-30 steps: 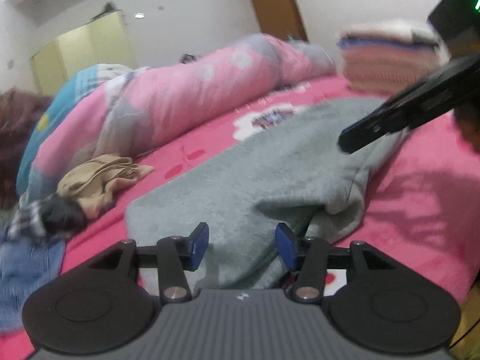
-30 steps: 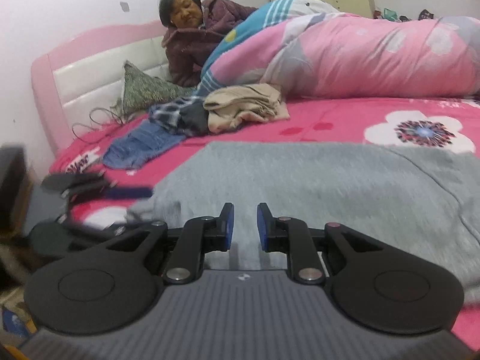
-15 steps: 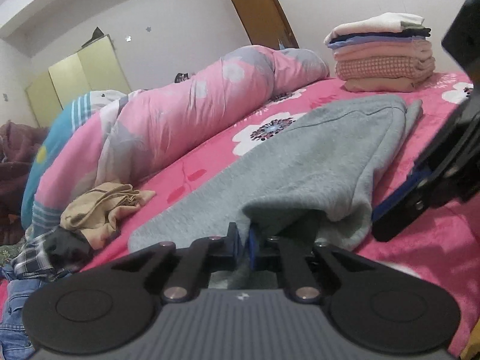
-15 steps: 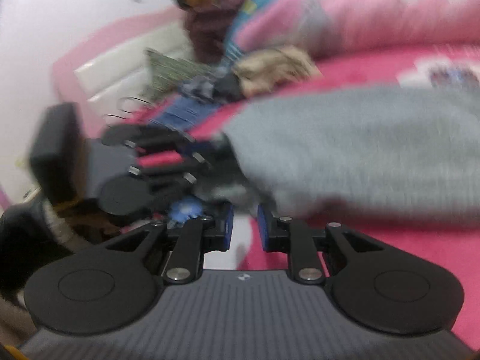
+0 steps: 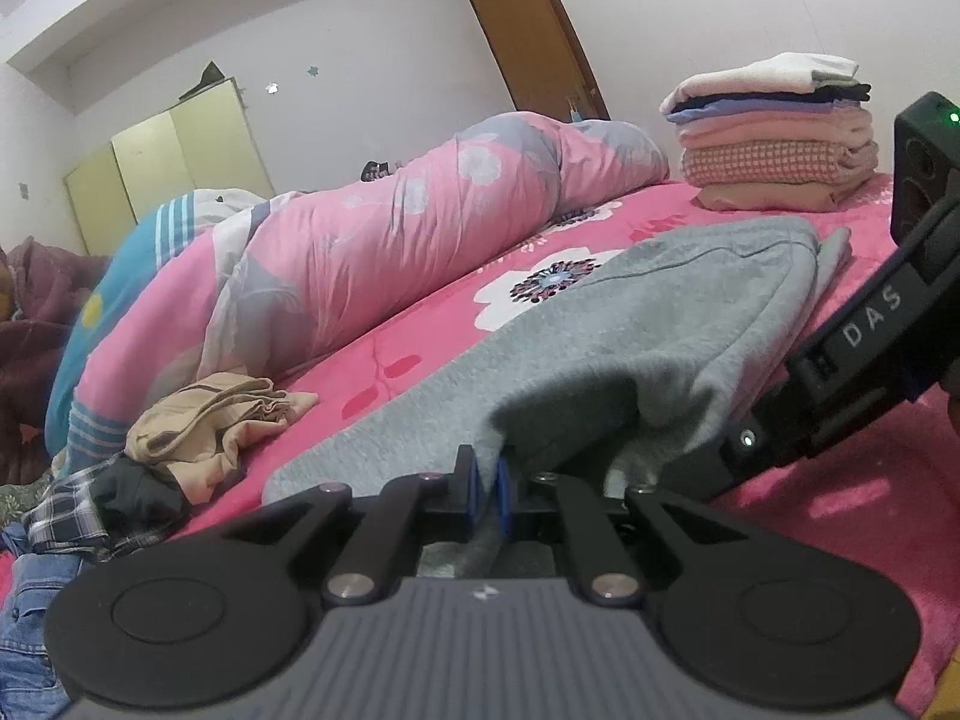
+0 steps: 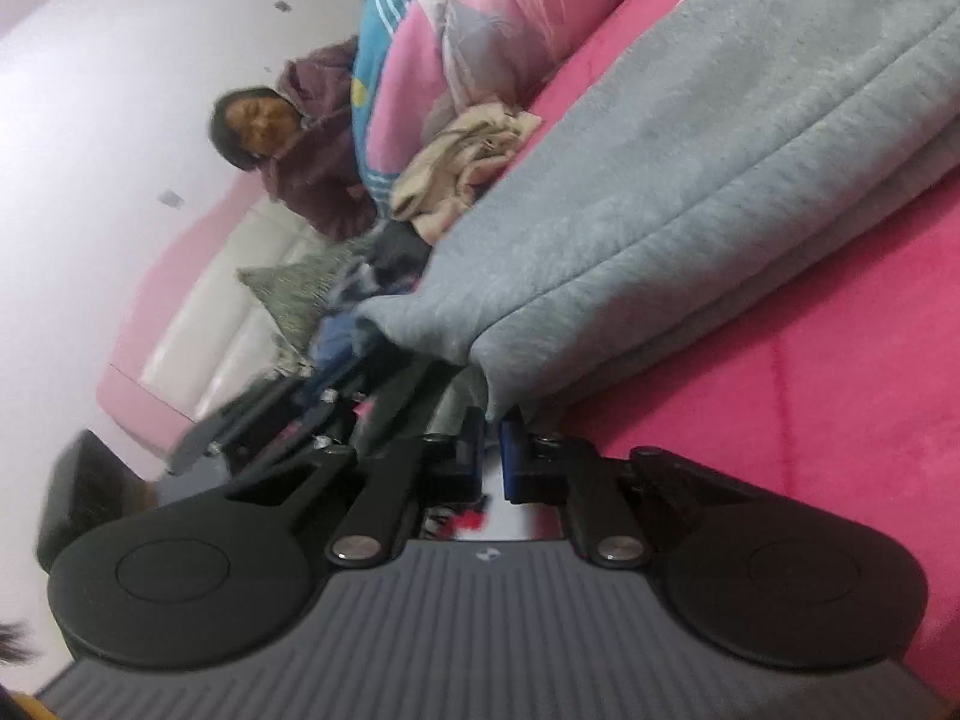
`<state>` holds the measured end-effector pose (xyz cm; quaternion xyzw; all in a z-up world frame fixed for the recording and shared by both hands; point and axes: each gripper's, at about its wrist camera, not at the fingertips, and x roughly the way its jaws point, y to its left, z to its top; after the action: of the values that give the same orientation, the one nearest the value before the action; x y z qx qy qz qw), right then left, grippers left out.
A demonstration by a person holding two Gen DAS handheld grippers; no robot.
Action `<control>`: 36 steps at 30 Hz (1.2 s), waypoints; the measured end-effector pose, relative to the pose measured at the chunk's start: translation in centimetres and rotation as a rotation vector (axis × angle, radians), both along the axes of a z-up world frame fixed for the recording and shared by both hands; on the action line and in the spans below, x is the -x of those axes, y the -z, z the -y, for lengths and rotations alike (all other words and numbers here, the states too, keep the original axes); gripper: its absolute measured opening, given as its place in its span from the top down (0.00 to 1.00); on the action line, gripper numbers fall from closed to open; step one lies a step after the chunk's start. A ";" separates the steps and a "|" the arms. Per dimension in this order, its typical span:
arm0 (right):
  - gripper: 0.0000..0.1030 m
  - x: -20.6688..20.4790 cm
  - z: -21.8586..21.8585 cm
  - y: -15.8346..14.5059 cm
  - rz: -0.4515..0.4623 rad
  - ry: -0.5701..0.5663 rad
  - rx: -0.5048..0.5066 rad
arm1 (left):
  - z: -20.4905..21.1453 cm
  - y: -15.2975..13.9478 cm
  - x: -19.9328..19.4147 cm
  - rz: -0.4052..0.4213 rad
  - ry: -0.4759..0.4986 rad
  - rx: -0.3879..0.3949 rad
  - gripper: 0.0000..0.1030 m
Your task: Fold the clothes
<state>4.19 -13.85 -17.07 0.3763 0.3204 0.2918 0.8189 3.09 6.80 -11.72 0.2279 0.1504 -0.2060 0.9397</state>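
A grey fleece garment (image 5: 630, 324) lies spread across the pink flowered bed sheet (image 5: 840, 516), running from the lower middle of the left wrist view up toward the right. At the bottom centre of that view the left gripper (image 5: 486, 495) has its jaws closed on the garment's near edge, with a pinch of grey cloth between the blue pads. At the right edge of the same view the right gripper (image 5: 741, 441) reaches in from the upper right, its tip down at the garment's near edge just beside the left one. In the right wrist view the whole scene sits tilted; the right gripper's jaws (image 6: 492, 450) have just been closing and now stand almost together at the lower centre, with the grey garment's (image 6: 690, 180) corner fold coming down into the narrow gap between them, so they appear to grip it. The left gripper (image 6: 312, 420) shows blurred at the middle left of that view. A stack of folded clothes (image 5: 774, 132) stands on the bed at the upper right of the left wrist view, well apart from the garment. A rolled pink quilt (image 5: 372, 252) lies along the far side of the bed, and a heap of unfolded clothes (image 5: 204, 426), beige on top, sits at the lower left. A person in a purple jacket (image 6: 312, 168) sits by the pink headboard (image 6: 180, 300).
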 end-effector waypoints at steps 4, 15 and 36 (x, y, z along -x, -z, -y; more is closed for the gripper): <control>0.97 -0.2 -0.3 -0.5 0.037 0.001 -0.041 | 0.0 0.1 0.0 0.002 0.000 0.005 0.93; 0.94 -1.8 -1.7 -0.9 0.076 0.058 0.001 | -0.3 0.1 0.9 0.022 0.010 0.039 0.95; 0.95 -2.1 -9.0 -2.6 0.326 0.034 0.554 | -1.2 0.3 2.0 0.031 0.026 0.049 0.96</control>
<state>6.27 -4.82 -14.51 0.0929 0.2460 0.2362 0.9355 1.07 8.04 -12.04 0.2101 0.1278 -0.2183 0.9444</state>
